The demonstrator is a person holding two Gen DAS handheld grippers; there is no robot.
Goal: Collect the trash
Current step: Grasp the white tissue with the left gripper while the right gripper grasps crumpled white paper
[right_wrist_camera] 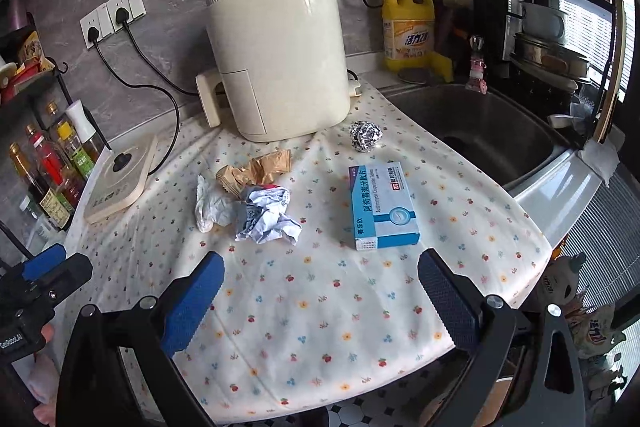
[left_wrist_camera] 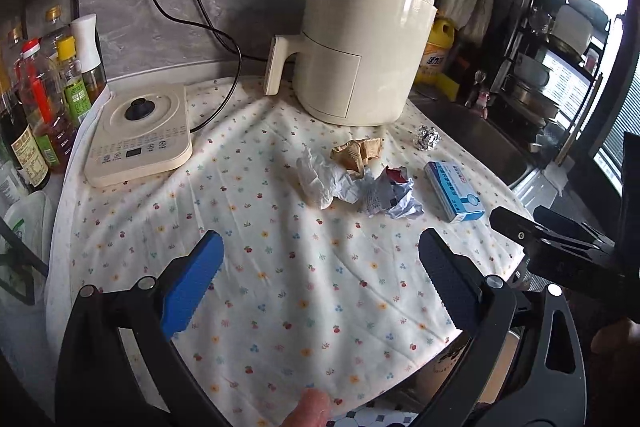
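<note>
Trash lies on the flowered cloth (left_wrist_camera: pixel 280 267) (right_wrist_camera: pixel 320 291): a white tissue (left_wrist_camera: pixel 320 183) (right_wrist_camera: pixel 210 207), a crumpled brown wrapper (left_wrist_camera: pixel 356 151) (right_wrist_camera: pixel 256 169), crumpled printed paper (left_wrist_camera: pixel 390 197) (right_wrist_camera: pixel 266 213), a foil ball (left_wrist_camera: pixel 427 138) (right_wrist_camera: pixel 366 135) and a blue medicine box (left_wrist_camera: pixel 454 191) (right_wrist_camera: pixel 384 207). My left gripper (left_wrist_camera: pixel 320 279) is open and empty, hovering over the cloth short of the pile. My right gripper (right_wrist_camera: pixel 320 291) is open and empty, just short of the box and paper; it also shows at the right edge of the left wrist view (left_wrist_camera: pixel 560 239).
A cream air fryer (left_wrist_camera: pixel 360 47) (right_wrist_camera: pixel 276 55) stands behind the trash. A kettle base (left_wrist_camera: pixel 140 135) (right_wrist_camera: pixel 120 179) and sauce bottles (left_wrist_camera: pixel 44 107) (right_wrist_camera: pixel 52 163) are at left. A sink (right_wrist_camera: pixel 480 131), yellow detergent bottle (right_wrist_camera: pixel 408 23) and dish rack (right_wrist_camera: pixel 560 27) are at right.
</note>
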